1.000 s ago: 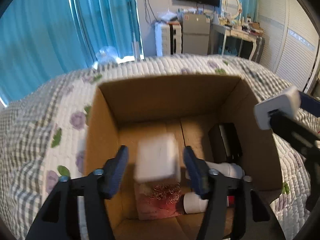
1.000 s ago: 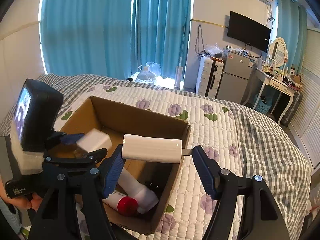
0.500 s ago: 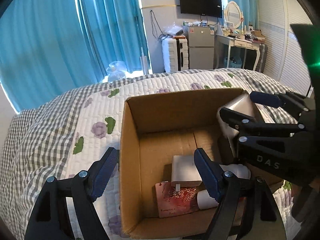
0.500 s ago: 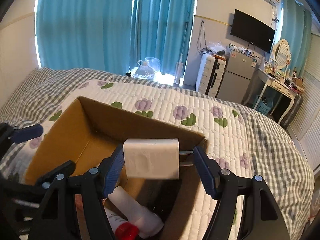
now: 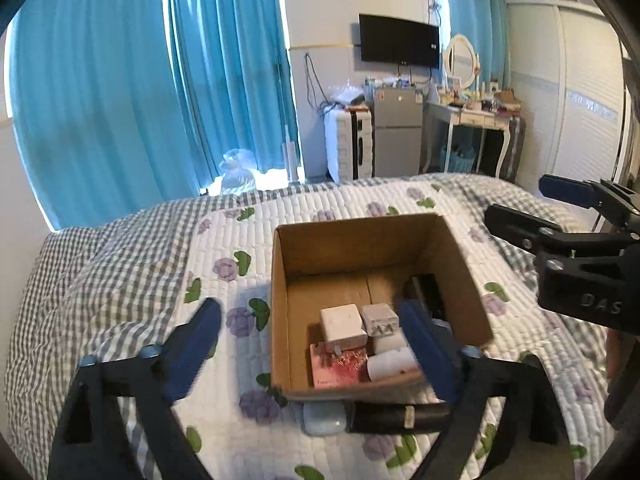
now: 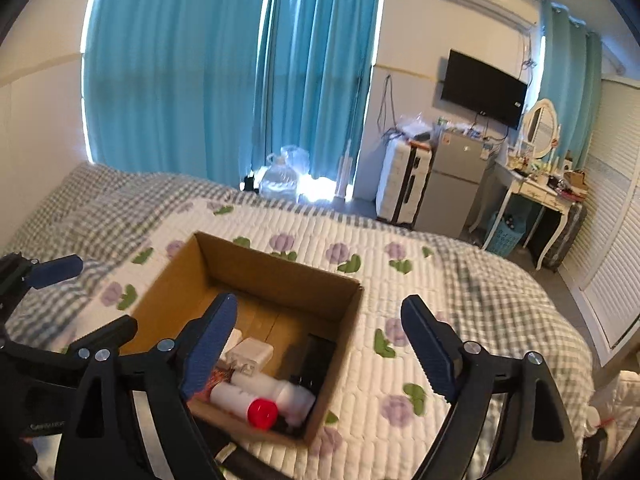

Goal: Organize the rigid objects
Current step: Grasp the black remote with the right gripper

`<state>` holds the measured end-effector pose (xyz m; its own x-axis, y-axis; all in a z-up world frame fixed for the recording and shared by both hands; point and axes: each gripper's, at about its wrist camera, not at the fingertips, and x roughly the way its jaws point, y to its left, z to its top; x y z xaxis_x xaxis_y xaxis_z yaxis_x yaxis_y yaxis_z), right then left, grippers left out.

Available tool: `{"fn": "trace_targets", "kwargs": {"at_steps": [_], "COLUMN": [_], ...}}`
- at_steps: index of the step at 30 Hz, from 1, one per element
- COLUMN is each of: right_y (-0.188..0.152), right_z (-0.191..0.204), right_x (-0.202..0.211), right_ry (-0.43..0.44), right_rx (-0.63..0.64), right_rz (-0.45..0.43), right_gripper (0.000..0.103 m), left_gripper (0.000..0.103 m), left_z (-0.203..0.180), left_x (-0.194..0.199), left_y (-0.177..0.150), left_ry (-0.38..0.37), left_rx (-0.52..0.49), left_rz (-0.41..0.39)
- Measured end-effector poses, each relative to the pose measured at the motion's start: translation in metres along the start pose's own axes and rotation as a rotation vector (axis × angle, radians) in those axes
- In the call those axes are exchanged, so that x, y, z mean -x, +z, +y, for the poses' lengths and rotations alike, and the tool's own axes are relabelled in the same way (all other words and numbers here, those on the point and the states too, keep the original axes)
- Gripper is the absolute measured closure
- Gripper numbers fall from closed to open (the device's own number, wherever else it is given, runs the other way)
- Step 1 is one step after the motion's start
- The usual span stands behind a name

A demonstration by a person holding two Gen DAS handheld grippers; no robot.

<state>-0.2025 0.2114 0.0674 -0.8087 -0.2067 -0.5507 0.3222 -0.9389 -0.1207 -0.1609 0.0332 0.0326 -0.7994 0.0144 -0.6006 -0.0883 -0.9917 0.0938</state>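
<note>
A cardboard box sits open on a bed under a white quilt printed with purple flowers, with grey check fabric around it. Inside the box lie two white chargers, a white bottle with a red cap, a pink card and something black against one wall. Just outside the near wall, on the quilt, rest a pale blue case and a dark bar. The left gripper and right gripper hover above the box, jaws opening with nothing between them. Behind hang teal curtains; a TV, small fridge, suitcase and dressing table line the far wall.
</note>
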Motion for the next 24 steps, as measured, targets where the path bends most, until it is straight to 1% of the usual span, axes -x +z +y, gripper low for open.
{"fn": "trace_targets", "kwargs": {"at_steps": [3, 4, 6, 9, 11, 14, 15, 16, 18, 21, 24], "right_y": [-0.003, -0.005, -0.013, -0.031, -0.047, -0.075, -0.086, -0.095, -0.114, -0.138, -0.16], "right_z": [0.004, 0.005, 0.007, 0.012, 0.016, 0.028, 0.032, 0.036, 0.044, 0.058, 0.072], "right_x": [0.033, 0.041, 0.057, 0.071, 0.073, 0.063, 0.056, 0.048, 0.03, -0.003, -0.033], "right_ry": [-0.009, -0.01, -0.009, 0.019, 0.036, 0.047, 0.062, 0.082, 0.127, 0.158, 0.211], "right_rx": [0.021, 0.025, 0.023, 0.01, 0.016, 0.047, 0.056, 0.061, 0.077, 0.117, 0.159], "right_rz": [-0.008, -0.012, -0.016, -0.013, 0.001, 0.034, 0.059, 0.083, 0.122, 0.198, 0.264], "right_gripper": [0.016, 0.016, 0.014, 0.009, 0.009, 0.009, 0.008, 0.009, 0.009, 0.009, 0.01], "left_gripper": [0.005, 0.005, 0.001, 0.0, 0.0, 0.0, 0.0, 0.0, 0.0, 0.0, 0.0], "left_z": [-0.002, -0.001, 0.002, 0.01, 0.015, 0.017, 0.017, 0.017, 0.018, 0.018, 0.016], "left_x": [0.023, 0.027, 0.036, 0.041, 0.04, 0.033, 0.029, 0.025, 0.014, -0.006, -0.021], "left_y": [-0.007, -0.01, -0.02, -0.037, -0.055, -0.079, -0.089, -0.096, -0.11, -0.127, -0.14], "left_ry": [0.018, 0.017, 0.017, 0.012, 0.017, 0.047, 0.077, 0.087, 0.085, 0.065, 0.078], "left_rx": [-0.011, -0.01, 0.006, 0.034, 0.059, 0.081, 0.082, 0.08, 0.093, 0.099, 0.085], "left_rz": [-0.021, -0.018, -0.006, 0.016, 0.037, 0.058, 0.062, 0.067, 0.093, 0.151, 0.203]}}
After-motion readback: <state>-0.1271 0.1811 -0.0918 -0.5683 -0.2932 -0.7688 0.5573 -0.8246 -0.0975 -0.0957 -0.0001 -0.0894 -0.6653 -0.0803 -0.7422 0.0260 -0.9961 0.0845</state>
